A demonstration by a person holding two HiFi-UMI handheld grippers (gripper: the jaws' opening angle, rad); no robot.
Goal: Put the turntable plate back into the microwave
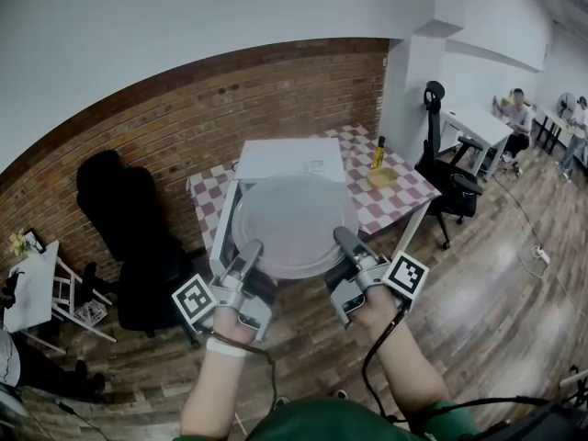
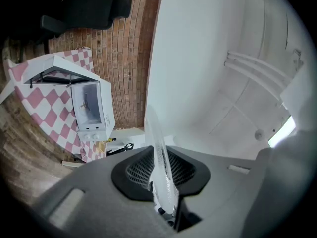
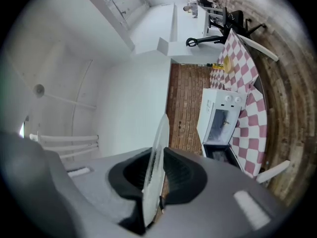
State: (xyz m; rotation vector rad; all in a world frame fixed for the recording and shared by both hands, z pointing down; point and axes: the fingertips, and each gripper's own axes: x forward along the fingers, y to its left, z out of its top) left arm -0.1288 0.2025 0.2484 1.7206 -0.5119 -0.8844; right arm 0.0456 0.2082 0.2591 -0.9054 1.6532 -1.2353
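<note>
Left gripper [image 1: 250, 248], right gripper [image 1: 343, 238] fingers tight on turntable plate [image 1: 294, 219]; microwave [image 1: 289, 159] partly behind

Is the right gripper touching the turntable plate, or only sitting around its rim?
Touching. The right gripper view shows the right gripper closed on the turntable plate, with both pads pressing its glass rim and no gap.

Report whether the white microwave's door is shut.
No: in the right gripper view the white box-shaped microwave has its door dropped open, so the cavity shows.
</note>
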